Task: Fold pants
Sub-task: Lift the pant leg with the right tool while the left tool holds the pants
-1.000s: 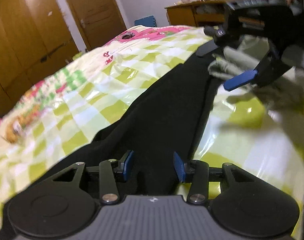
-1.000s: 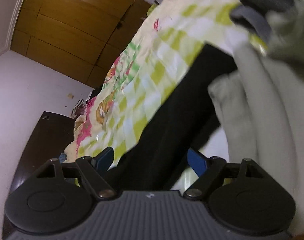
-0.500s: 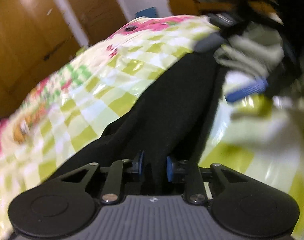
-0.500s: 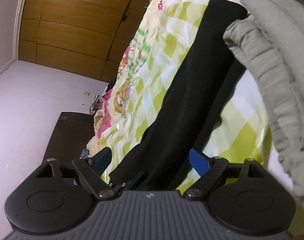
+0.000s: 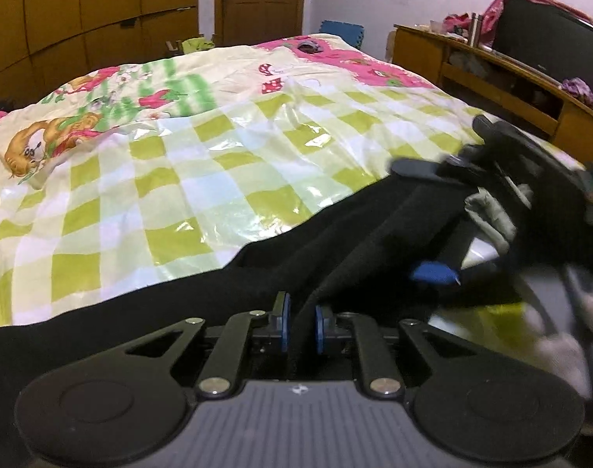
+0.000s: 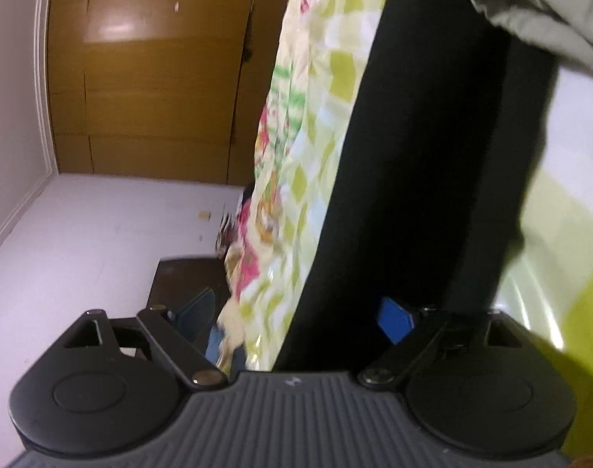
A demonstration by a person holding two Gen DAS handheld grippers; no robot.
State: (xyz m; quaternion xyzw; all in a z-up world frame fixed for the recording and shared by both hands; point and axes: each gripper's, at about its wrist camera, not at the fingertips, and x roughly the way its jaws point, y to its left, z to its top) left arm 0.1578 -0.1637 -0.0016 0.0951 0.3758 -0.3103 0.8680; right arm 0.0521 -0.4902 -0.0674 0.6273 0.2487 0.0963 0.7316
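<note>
Pants [image 5: 374, 230] are lying on the bed [image 5: 218, 148], getting pinched.
Left claw [image 5: 299, 323] is now squeezing a black fold after closing; right claw [image 6: 296, 312] is staying wide open, holding nothing, so lifting can begin.

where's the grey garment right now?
Right side of the left wrist view, the grey garment lies bunched by the right gripper, against the black pants on the checked bedspread.

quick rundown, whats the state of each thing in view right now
left tongs: shut on a fold of the pants
right tongs: open, pants edge between the fingers, not gripped
pants: black, laid long across the bed, unfolded
bed cover: spread out, glossy, slightly wrinkled
door: closed
</note>
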